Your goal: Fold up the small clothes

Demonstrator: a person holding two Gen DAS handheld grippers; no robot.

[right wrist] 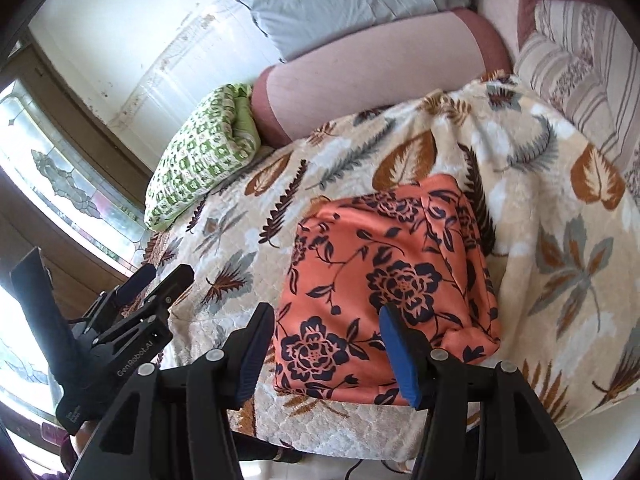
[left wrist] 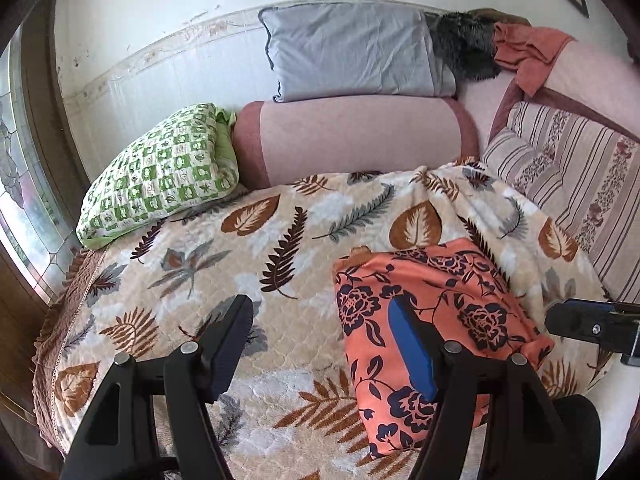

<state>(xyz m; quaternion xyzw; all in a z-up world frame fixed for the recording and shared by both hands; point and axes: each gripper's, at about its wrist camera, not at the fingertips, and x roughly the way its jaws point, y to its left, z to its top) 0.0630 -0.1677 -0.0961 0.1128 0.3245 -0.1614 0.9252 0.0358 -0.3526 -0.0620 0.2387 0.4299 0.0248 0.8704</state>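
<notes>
A green checked pillow [left wrist: 160, 176] is seen at the left of a leaf-print blanket [left wrist: 224, 264], with a pink bolster [left wrist: 352, 140] and grey pillow [left wrist: 348, 56] behind. The left gripper [left wrist: 320, 344] is held above the blanket, its fingers parted and empty. Further right, the orange floral garment [left wrist: 432, 312] is laid flat as a folded rectangle near the blanket's front edge. The right gripper [right wrist: 326, 354] is poised over it, fingers released, nothing pinched. The fold is judged finished and let go; a further fold or a fresh garment would be called for next, possibly from the orange cloth [left wrist: 528, 52] heaped at the far right. "GenRobot.AI" is read on the left gripper's body.
</notes>
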